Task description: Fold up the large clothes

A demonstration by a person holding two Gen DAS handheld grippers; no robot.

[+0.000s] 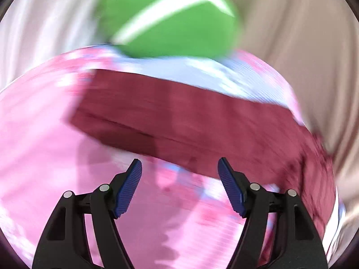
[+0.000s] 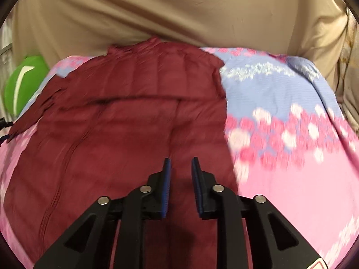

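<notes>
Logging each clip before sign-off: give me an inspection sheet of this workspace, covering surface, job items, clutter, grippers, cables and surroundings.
Surface: floral sheet, pink and pale blue, covering a bed-like top.
Job's things: maroon garment spread flat on the sheet, partly folded, with a fold edge across it; both views are motion-blurred.
Clutter: green cushion with a white stripe at the sheet's far edge, beyond the garment.
Grippers: left hand-held gripper wide open, holding nothing, short of the garment's near edge; right hand-held gripper open with a narrow gap, over the garment, holding nothing.
Cables: thin dark cords at the right edge; small dark ends at the left edge, unclear.
Surroundings: beige curtain behind the bed.
</notes>
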